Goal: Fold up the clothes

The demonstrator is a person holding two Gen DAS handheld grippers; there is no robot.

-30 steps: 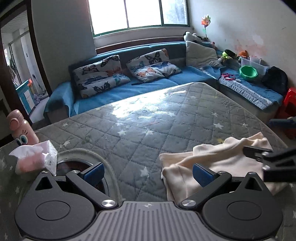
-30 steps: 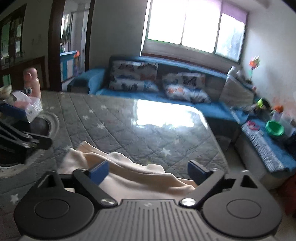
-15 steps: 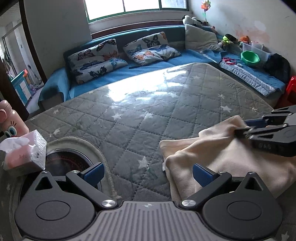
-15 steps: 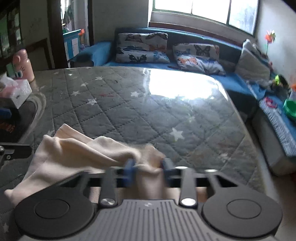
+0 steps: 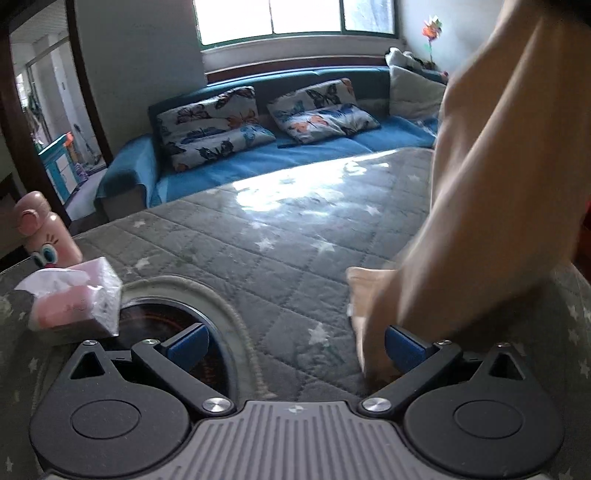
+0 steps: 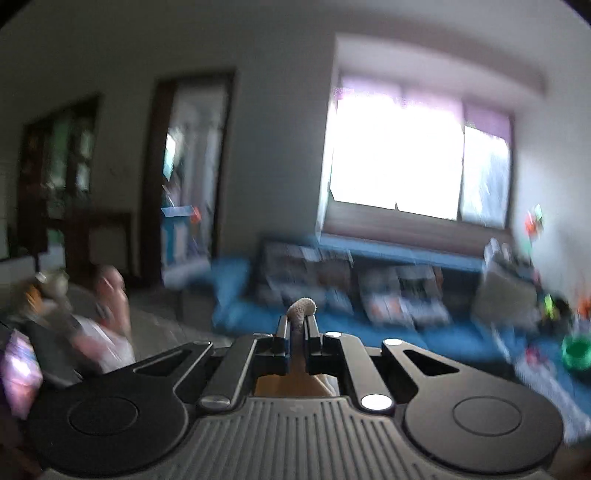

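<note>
Up off the quilted table cover (image 5: 280, 236) goes the cream garment (image 5: 491, 177), pinched in the right gripper (image 6: 297, 334); left gripper (image 5: 293, 341) waits spread wide, its lower end beside it

Blue sofa (image 5: 258, 155) with 2 butterfly cushions (image 5: 214, 125) under bright window (image 5: 291, 16); grey quilted star-print surface (image 5: 280, 236), sunlit.

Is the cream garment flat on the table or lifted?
Lifted. The right gripper is shut on the cream garment, which hangs steeply down to the quilted table; only its lower end touches.
</note>
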